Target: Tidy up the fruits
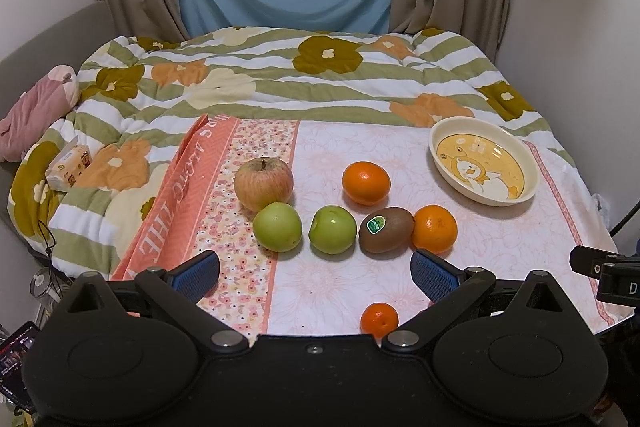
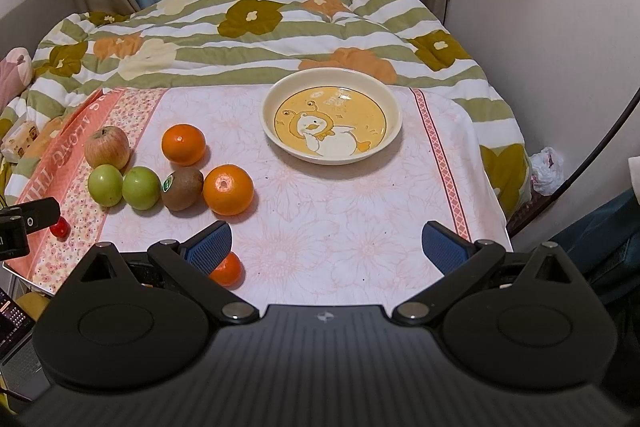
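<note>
A red apple (image 1: 263, 183), two green apples (image 1: 277, 227) (image 1: 332, 229), a kiwi (image 1: 386, 229), two oranges (image 1: 366, 183) (image 1: 434, 228) and a small mandarin (image 1: 379, 319) lie on the pink cloth. A cream plate (image 1: 524, 163) with a duck picture stands empty at the right. My left gripper (image 1: 315, 277) is open and empty, just short of the green apples and kiwi. My right gripper (image 2: 327, 247) is open and empty, facing the plate (image 2: 394, 131); the mandarin (image 2: 229, 269) is by its left finger. A small red fruit (image 2: 61, 227) lies at the left.
The cloth (image 2: 360, 227) covers a table beside a bed with a flowered quilt (image 1: 280, 75). A tissue pack (image 1: 68, 167) and a pink plush (image 1: 36, 111) lie on the bed. The wall stands close on the right. A phone (image 1: 16, 351) sits low left.
</note>
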Available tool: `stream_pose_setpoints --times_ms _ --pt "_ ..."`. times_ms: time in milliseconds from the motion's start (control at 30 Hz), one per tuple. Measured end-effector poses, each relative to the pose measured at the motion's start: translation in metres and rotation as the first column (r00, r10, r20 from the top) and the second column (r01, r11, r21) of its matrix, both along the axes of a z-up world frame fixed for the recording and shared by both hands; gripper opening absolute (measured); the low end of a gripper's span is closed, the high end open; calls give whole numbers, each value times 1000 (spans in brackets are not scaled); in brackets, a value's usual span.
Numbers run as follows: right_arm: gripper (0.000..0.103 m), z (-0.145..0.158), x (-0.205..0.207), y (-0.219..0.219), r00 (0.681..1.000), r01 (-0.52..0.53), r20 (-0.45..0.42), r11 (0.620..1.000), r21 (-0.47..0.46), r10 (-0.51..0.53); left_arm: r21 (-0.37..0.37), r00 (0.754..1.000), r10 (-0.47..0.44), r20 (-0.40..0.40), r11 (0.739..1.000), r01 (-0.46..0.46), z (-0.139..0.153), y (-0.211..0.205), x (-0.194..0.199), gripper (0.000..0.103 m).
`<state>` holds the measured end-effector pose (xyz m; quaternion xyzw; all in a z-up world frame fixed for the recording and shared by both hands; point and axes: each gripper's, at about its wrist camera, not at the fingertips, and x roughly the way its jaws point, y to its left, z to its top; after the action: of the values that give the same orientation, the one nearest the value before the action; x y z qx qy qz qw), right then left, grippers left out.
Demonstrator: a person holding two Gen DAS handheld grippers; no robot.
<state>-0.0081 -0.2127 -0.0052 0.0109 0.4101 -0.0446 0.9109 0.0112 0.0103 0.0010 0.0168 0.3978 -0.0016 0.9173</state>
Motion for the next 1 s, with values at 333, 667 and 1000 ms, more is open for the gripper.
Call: stream_pose_setpoints --times_ms 333,667,1000 --pt "103 9 13 -3 999 -40 11 999 29 40 13 998 56 6 998 -56 10 1 3 103" --pt "103 12 57 2 979 -205 33 975 83 203 49 980 194 51 979 -196 17 8 14 103" --pt "103 -17 121 39 966 -257 29 958 124 255 82 984 177 19 981 -178 -15 32 59 103"
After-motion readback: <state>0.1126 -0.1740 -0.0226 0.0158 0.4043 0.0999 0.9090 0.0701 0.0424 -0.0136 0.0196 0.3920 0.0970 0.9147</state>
